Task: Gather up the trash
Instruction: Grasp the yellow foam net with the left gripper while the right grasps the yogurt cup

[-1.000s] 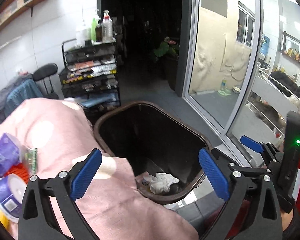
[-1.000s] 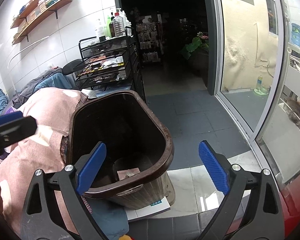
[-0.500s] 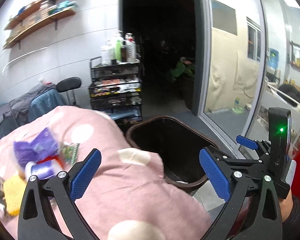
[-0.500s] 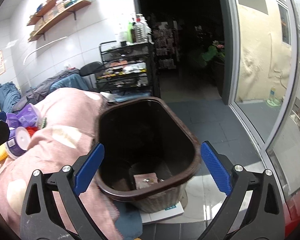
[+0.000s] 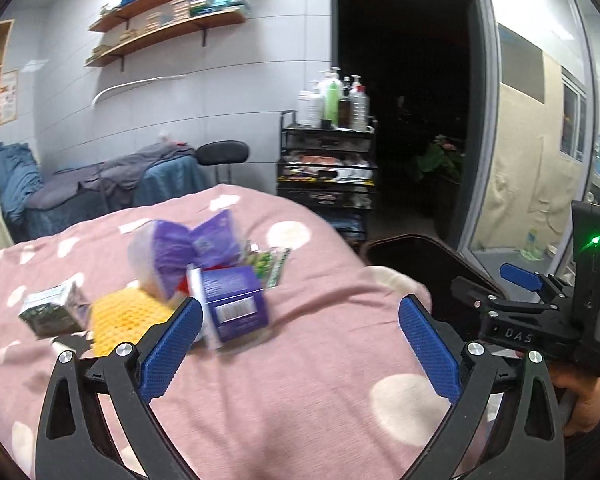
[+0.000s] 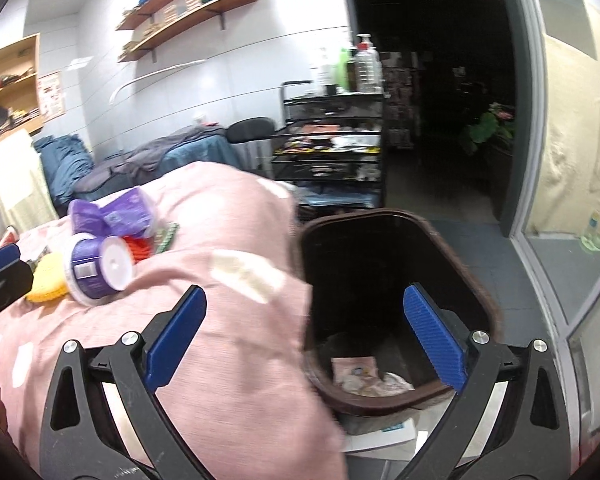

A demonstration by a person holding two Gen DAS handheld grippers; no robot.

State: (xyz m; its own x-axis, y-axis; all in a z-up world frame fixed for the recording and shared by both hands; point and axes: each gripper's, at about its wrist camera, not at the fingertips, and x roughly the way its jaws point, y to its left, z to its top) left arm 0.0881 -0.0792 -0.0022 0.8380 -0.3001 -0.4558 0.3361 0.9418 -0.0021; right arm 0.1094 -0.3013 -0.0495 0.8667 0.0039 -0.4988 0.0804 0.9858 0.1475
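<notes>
A: The blanket (image 5: 300,360) is pink with pale round spots. What colours are in the pile on it?

B: A purple tub (image 5: 234,306) with a white lid, purple packets (image 5: 180,248), a yellow mesh piece (image 5: 128,318), some red.

A: The bin (image 6: 380,264) on the right?

B: Dark brown. Both grippers (image 5: 300,344) (image 6: 304,336) have 2 blue ribbed pads (image 5: 170,346) on black frames.

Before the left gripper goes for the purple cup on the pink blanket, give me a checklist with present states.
1. Left gripper open and holding nothing: ok.
2. Right gripper open and holding nothing: ok.
3. Purple cup in view, lying on its side on the pink blanket: ok.
4. Cup free of neighbours: not ok, it lies against the yellow sponge and purple packet.
5. Bin open beside the blanket: ok.
6. Cup empty: cannot tell.
</notes>
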